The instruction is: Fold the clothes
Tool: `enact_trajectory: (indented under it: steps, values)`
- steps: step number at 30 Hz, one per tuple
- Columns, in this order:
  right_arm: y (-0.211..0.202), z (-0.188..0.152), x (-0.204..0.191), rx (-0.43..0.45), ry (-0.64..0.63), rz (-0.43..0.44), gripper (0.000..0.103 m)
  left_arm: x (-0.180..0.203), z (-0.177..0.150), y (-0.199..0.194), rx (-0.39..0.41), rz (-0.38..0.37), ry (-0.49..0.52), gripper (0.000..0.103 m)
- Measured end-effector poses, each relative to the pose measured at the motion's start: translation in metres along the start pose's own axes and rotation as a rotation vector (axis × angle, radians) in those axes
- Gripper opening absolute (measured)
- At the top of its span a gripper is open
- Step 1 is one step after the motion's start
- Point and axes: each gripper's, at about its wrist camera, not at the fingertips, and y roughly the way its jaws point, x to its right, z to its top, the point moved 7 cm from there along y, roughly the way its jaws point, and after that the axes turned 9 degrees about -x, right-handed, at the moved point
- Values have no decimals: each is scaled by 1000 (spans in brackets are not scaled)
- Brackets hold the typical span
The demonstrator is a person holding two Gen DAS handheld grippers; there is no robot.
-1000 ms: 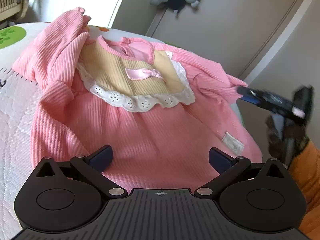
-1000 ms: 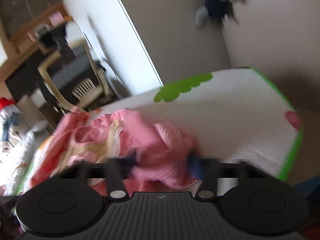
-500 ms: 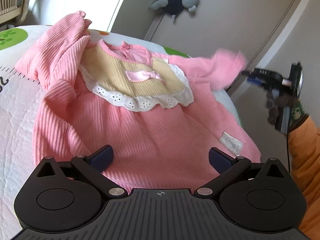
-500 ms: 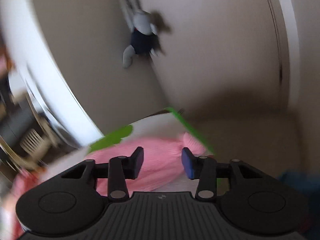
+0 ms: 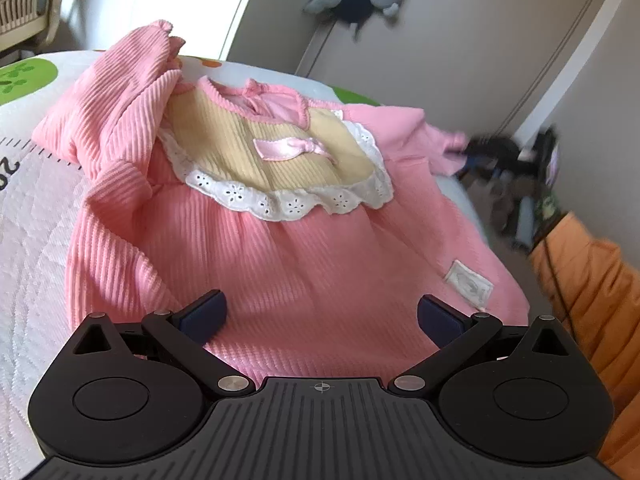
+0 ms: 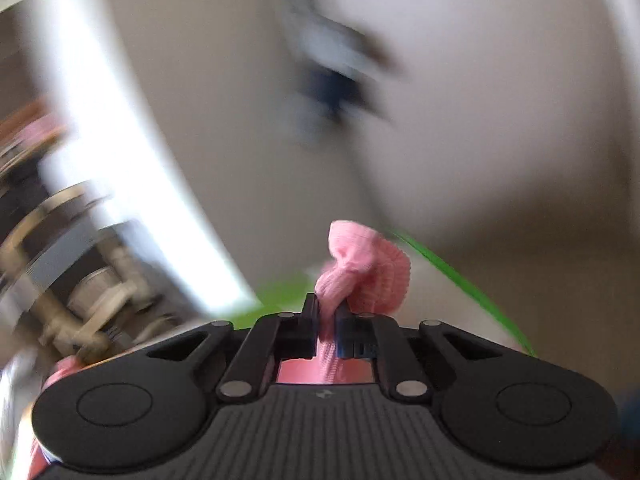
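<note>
Pink dress (image 5: 304, 264) lies front-up on the mattress (image 5: 28, 216), hem toward the near edge. Left tongs (image 5: 320, 314) gape wide over the hem, holding nothing. Right tongs (image 6: 327, 322) are clamped on the sleeve (image 6: 368, 268) at the mattress's right edge.

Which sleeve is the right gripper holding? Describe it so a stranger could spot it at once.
Start from the pink dress spread on the white quilted mat. Follow its yellow bib toward the side away from the bunched sleeve. The stretched sleeve there ends pinched in the right gripper.
</note>
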Motion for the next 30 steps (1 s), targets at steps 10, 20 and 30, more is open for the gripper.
enact_trajectory:
  steps: [10, 20, 30]
  values:
    - [6, -16, -238, -200, -429, 373, 8, 11, -8, 5, 11, 94, 96, 103]
    - [82, -44, -327, -420, -467, 487, 50, 5, -5, 2, 36, 34, 56, 103]
    - [215, -114, -314, -500, -427, 285, 8, 0, -3, -4, 42, -13, 0, 103]
